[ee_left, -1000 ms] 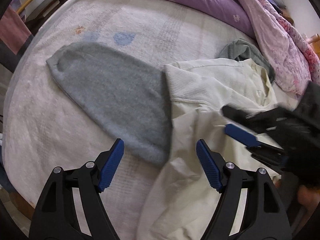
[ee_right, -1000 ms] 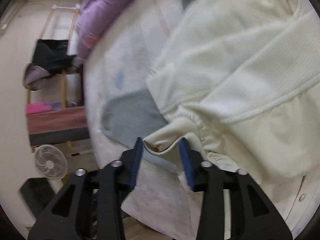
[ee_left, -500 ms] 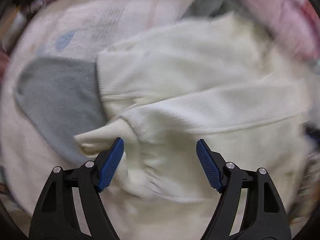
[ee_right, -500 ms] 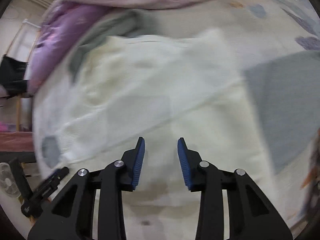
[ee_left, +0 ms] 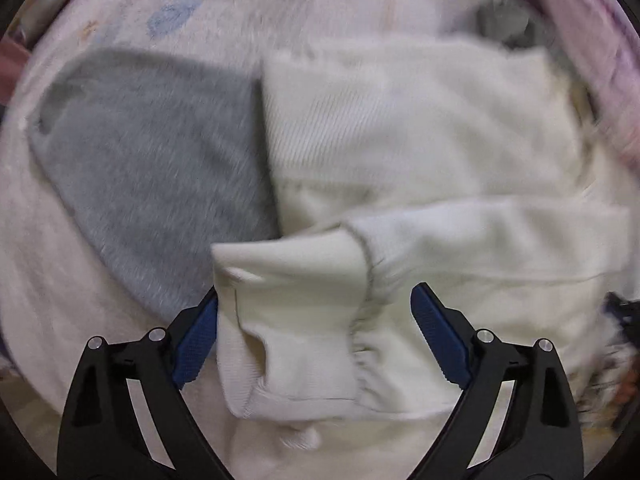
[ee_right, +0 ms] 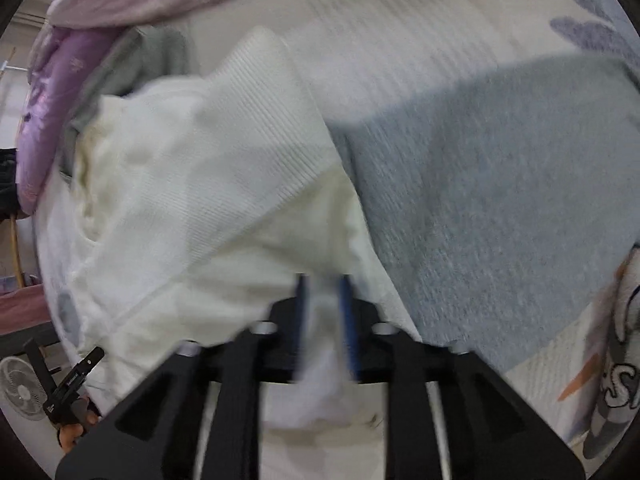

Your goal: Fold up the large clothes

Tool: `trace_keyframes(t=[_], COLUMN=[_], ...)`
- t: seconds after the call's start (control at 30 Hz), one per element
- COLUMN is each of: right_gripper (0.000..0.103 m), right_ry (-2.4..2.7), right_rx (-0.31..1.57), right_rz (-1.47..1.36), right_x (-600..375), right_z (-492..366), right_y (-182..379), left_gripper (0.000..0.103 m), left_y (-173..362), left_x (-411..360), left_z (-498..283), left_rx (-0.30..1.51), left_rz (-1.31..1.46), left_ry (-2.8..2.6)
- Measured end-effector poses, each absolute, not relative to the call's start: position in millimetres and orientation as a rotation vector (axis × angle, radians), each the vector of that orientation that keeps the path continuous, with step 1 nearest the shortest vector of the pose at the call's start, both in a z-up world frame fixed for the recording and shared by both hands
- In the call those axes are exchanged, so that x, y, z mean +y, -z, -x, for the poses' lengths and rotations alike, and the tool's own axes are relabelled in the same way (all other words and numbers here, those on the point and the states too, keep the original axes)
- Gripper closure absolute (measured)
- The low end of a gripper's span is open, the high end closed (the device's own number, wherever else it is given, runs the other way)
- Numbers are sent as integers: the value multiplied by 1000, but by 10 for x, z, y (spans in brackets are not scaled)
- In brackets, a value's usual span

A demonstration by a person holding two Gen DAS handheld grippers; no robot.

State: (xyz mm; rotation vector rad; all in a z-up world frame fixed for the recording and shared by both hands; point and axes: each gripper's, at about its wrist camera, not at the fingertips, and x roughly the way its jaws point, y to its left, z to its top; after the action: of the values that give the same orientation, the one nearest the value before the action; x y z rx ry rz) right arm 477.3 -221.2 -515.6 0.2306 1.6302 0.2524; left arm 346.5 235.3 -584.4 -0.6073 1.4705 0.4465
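Patterned bed [ee_left: 120, 12] under cream garment [ee_left: 400, 128], grey garment [ee_left: 152, 152], purple quilt [ee_right: 52, 92].

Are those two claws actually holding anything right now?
Left gripper: open around the cream jacket's cuff, not gripping. Right gripper: too blurred to tell.

Two hand-held grippers [ee_left: 316, 336] [ee_right: 323, 320], one cream garment [ee_left: 400, 152], one grey garment [ee_left: 152, 168], one fan [ee_right: 20, 392].

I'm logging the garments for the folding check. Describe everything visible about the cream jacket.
The cream jacket lies rumpled on the bed, its edge overlapping the grey garment. It looks like soft ribbed knit with smoother panels. One sleeve is folded across the body, its banded cuff with gathered elastic lying between the wide-open left gripper, unpinched. The right gripper view is too blurred to judge contact.
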Motion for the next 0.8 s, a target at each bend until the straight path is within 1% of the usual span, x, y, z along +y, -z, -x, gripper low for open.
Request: trace_keyframes(t=[0.03, 0.13, 0.23, 0.33, 0.43, 0.63, 0.8], right_gripper=[50, 48, 45, 44, 44, 44, 44], right_ry=[-258, -268, -241, -207, -179, -160, -155], right_rx=[1602, 1560, 1548, 1596, 1652, 1733, 1759], right_rz=[-221, -230, -187, -192, -211, -131, -55], right_x=[-2171, -2096, -1989, -2016, -1982, -1841, -1718], right_z=[-4885, -5245, -5665, -5933, -6115, -6224, -6231], right_y=[5060, 4926, 4981, 5189, 5385, 5695, 5915], left_gripper=[11, 11, 11, 11, 11, 11, 11], left_y=[5819, 5766, 5868, 6064, 6194, 6407, 6477], left_x=[2420, 2738, 3056, 3304, 3303, 3203, 3171], left_z=[-3494, -3655, -3894, -4207, -4462, -4840, -5011], left_rx=[1462, 1411, 1396, 1449, 1498, 1586, 1586], left_rz=[650, 736, 804, 787, 745, 667, 635], left_ry=[-434, -449, -463, -494, -461, -422, -418])
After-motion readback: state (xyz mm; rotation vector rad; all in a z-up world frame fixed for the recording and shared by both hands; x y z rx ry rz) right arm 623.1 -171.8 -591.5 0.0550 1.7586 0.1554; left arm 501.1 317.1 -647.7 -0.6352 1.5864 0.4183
